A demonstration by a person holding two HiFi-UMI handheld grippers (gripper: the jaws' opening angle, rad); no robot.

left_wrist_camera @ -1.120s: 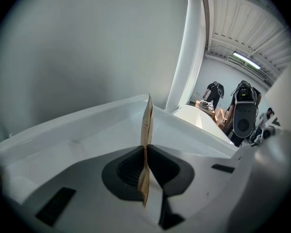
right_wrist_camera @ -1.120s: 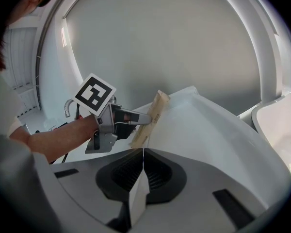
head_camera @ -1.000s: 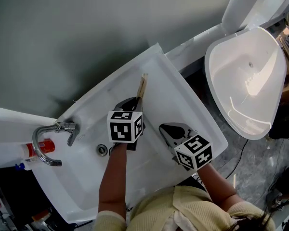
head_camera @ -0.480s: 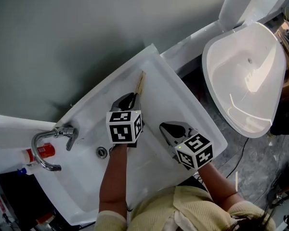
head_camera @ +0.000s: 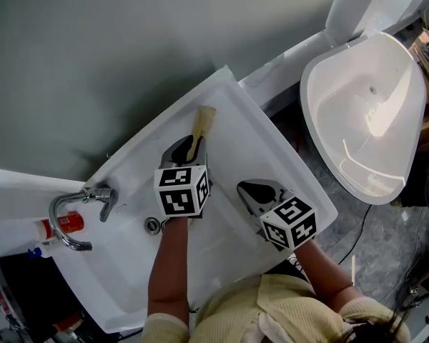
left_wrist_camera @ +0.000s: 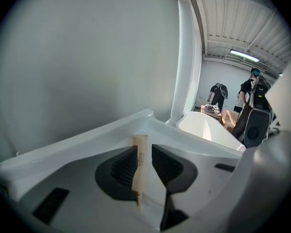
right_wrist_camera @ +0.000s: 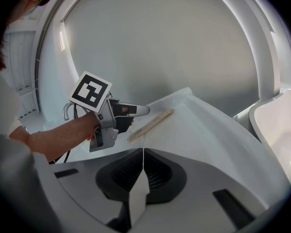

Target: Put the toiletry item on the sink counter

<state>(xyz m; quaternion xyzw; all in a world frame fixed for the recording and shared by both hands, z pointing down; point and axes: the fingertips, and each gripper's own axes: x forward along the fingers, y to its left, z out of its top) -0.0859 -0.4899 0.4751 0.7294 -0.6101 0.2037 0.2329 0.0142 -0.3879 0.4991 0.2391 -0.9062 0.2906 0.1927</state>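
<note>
Left gripper (head_camera: 188, 148) jaws sit slightly apart around the wrapped toiletry item (head_camera: 200, 122), which lies flat on the sink counter (head_camera: 261, 145) at the far rim, so it looks released. Right gripper (head_camera: 252, 191) is pressed together and empty, parked nearer, out of the way.

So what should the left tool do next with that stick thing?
Probably lift the left tool straight up and back. The tan stick seems to lie flat on the sink counter, and the jaws stand apart around it, so it looks let go. The right tool pinches a white slip.
</note>
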